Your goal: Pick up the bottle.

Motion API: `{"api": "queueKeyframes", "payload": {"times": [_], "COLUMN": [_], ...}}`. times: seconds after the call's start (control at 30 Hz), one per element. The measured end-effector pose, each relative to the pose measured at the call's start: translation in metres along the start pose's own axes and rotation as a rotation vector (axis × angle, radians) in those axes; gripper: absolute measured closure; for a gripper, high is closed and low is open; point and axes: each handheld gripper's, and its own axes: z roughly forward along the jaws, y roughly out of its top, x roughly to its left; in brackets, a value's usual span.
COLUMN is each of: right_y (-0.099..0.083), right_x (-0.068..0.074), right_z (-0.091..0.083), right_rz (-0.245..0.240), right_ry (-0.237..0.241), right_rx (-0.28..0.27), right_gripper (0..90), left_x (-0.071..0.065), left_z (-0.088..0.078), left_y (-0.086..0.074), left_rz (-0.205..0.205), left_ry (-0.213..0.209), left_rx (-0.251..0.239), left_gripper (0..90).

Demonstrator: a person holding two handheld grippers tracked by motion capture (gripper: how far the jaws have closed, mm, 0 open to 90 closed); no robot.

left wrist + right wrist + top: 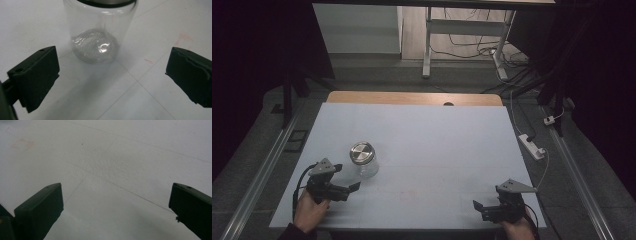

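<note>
A dim room is seen from above, with a pale white table point(427, 150) in the middle of the frame, its matte top faintly textured and crossed by thin seam lines, and cables trailing over the grey floor behind it. Left of centre stands a clear cylindrical jar point(363, 160) capped by a round brushed-metal lid point(362, 152); it is judged rigid, smooth, slippery and breakable, best gripped around its straight wall below the lid. The left gripper point(348, 176), spread wide, is pointed at the jar without touching, while the right gripper point(477, 209), at lower right, is likewise spread and empty.
</note>
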Motion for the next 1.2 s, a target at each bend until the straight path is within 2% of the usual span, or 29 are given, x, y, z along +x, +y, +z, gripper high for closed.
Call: {"api": "queueKeyframes", "payload": {"times": [0.2,0.33,0.63,0.97,1.1,1.2], "right_y": [0.0,0.0,0.0,0.0,0.0,0.0], "right_x": [0.0,0.0,0.0,0.0,0.0,0.0], "right_z": [0.0,0.0,0.0,0.0,0.0,0.0], "right_rz": [-0.002,-0.002,-0.004,-0.007,-0.007,-0.011], "right_ry": [-0.001,0.001,0.0,0.0,0.0,0.0], "right_rx": [0.0,0.0,0.003,0.001,0.003,0.002], "right_gripper": [0.0,0.0,0.0,0.0,0.0,0.0], "left_x": [0.003,0.002,0.0,0.007,0.006,0.004], "left_z": [0.008,0.016,0.036,0.047,0.052,0.053], "left_y": [0.008,0.016,0.03,0.039,0.042,0.043], "left_rz": [0.013,0.051,0.093,0.074,0.106,0.127], "left_ry": [0.016,0.03,0.038,0.006,0.019,0.04], "left_rx": [-0.002,0.006,0.033,0.008,0.014,0.023], "left_gripper": [0.0,0.0,0.0,0.0,0.1,5.4]}}
